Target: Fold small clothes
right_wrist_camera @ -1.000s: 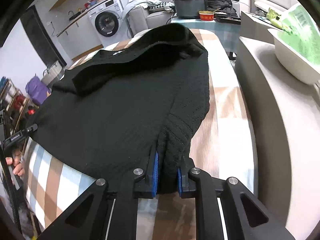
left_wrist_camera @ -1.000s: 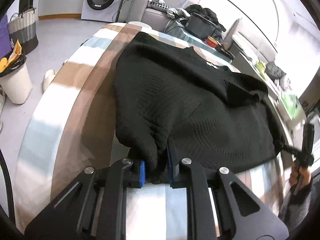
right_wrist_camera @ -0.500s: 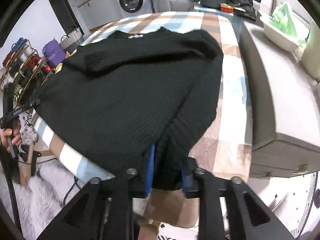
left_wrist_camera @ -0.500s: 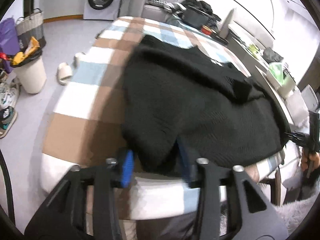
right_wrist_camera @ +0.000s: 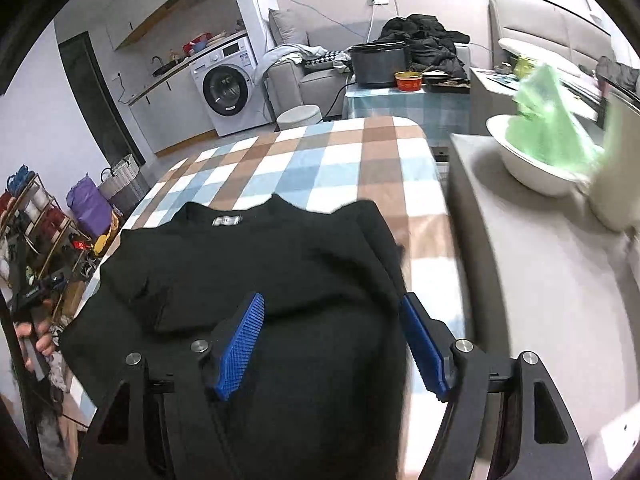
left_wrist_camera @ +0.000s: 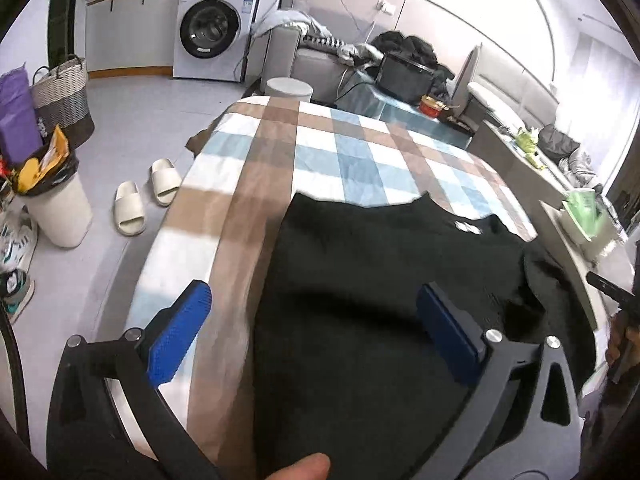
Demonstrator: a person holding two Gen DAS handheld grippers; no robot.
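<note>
A: What are the jaws doing?

B: Both sets are opening and grasp nothing. The left gripper [left_wrist_camera: 316, 332] stands spread wide above the left part of the black sweater [left_wrist_camera: 400, 280], its blue pads [left_wrist_camera: 180, 340] clear of the cloth. The right gripper [right_wrist_camera: 332, 344] is spread less wide over the sweater's right side, and its pads [right_wrist_camera: 240, 348] press on nothing either.

A: Where's the sweater?

B: On the checked desk [left_wrist_camera: 320, 152], collar and label toward the far end, the near hem running out of view under the grippers. One sleeve looks folded in across the body.

A: How far along, then?

B: Early, I'd judge. It lies spread with that sleeve in; the main folds of the body are not yet done.
</note>
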